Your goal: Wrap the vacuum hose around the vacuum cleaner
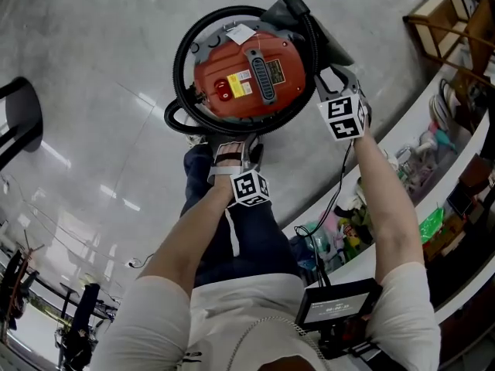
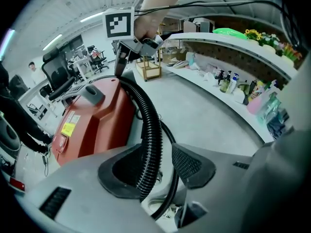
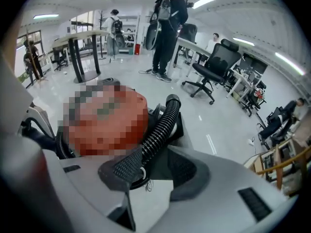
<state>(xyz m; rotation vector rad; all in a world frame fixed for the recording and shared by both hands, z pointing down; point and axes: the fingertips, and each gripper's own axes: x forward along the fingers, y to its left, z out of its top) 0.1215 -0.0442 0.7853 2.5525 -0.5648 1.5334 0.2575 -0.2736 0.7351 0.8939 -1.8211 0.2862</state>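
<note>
Closest in: small screen unit (image 1: 338,309) at the front of the person's white shirt (image 1: 232,315). Both forearms reach down toward the glossy grey floor (image 1: 93,52).

Left gripper (image 1: 237,149): at the near side of the vacuum cleaner (image 1: 247,76), just past the person's dark-trousered leg (image 1: 232,230). Its fingers (image 2: 192,166) stand wide. The vacuum hose (image 1: 179,60) runs between them and lies against one pad, with a clear gap to the other, so it is not clamped. A thin black cord (image 2: 171,198) also passes through that gap.

Vacuum cleaner: red round body, upright on the floor, centre of the head view. The vacuum hose is looped round the body in a near-full ring, close against it on both sides.

Right gripper (image 1: 331,79): at the vacuum cleaner's right side, just beside the ring. Its fingers (image 3: 127,166) are wide as well. The vacuum hose comes down between them and rests on one pad, with a dark gap toward the other.

Right edge: curved white bench (image 1: 418,118) carrying bottles (image 1: 433,141) and a green packet (image 1: 430,222). A wooden frame (image 1: 445,14) stands beyond it.
</note>
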